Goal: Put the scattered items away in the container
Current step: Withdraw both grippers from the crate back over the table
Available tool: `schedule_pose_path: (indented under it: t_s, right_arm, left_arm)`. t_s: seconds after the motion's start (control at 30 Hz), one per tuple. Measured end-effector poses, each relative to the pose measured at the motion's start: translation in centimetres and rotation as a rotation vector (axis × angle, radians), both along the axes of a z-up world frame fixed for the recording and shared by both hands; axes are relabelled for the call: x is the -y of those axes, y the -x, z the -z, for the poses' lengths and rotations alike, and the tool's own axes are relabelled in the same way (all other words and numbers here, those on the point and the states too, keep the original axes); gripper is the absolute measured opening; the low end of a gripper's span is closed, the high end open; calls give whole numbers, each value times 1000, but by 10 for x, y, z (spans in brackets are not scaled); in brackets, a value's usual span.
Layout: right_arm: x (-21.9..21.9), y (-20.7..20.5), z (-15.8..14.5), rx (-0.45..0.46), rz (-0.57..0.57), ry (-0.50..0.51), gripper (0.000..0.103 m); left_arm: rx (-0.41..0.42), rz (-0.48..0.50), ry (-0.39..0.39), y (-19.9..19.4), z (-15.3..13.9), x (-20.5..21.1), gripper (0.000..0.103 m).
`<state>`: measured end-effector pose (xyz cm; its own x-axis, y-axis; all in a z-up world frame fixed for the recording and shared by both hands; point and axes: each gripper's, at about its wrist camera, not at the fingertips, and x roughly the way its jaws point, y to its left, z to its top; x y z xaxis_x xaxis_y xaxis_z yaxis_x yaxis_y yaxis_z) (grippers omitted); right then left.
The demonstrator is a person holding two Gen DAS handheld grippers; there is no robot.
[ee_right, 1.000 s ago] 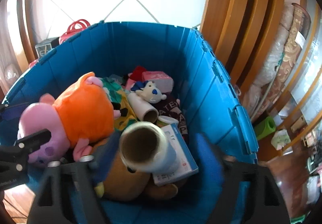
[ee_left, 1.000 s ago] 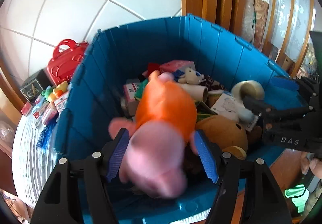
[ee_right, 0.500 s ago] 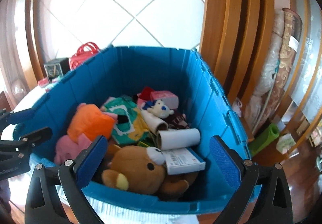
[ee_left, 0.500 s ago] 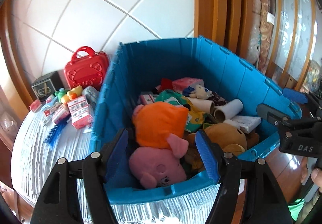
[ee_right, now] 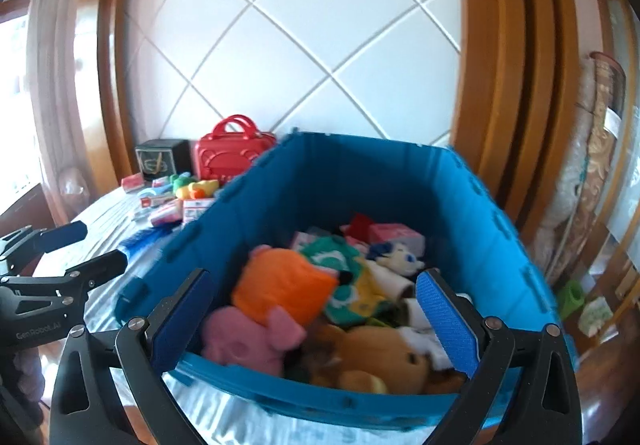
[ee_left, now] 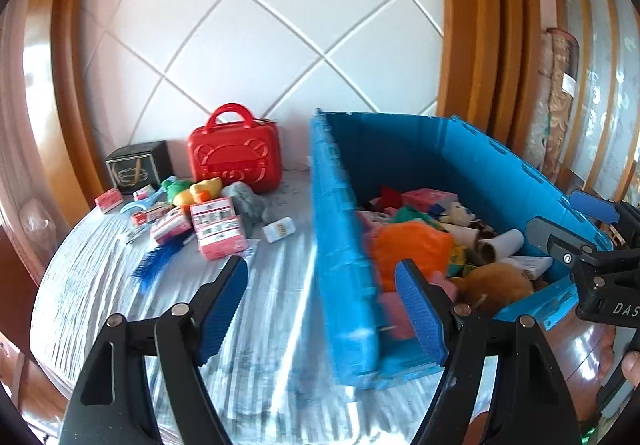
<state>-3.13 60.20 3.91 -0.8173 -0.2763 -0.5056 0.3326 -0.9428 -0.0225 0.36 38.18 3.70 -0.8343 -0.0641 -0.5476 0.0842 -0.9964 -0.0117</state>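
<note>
Both the left gripper and right gripper hang spread and empty near the blue crate, so reaching leftward toward the pink boxes risks clipping its wall.

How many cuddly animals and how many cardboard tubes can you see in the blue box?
In the blue box:
Cuddly animals: 3 (pink pig, brown bear, small white animal)
Cardboard tubes: 2 ()
Total: 5
</note>
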Motion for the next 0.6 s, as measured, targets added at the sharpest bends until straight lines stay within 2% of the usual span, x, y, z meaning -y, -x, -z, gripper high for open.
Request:
schedule_pose_path:
  t_s: [0.37, 0.6]
  right_arm:
    - [153, -22, -9, -24, -49, 7, 103]
    - [246, -29, 5, 6, -84, 7, 103]
  left_arm:
    - [-10, -40, -9, -27, 10, 153, 76]
    - [33, -78, -23, -38, 33, 239, 76]
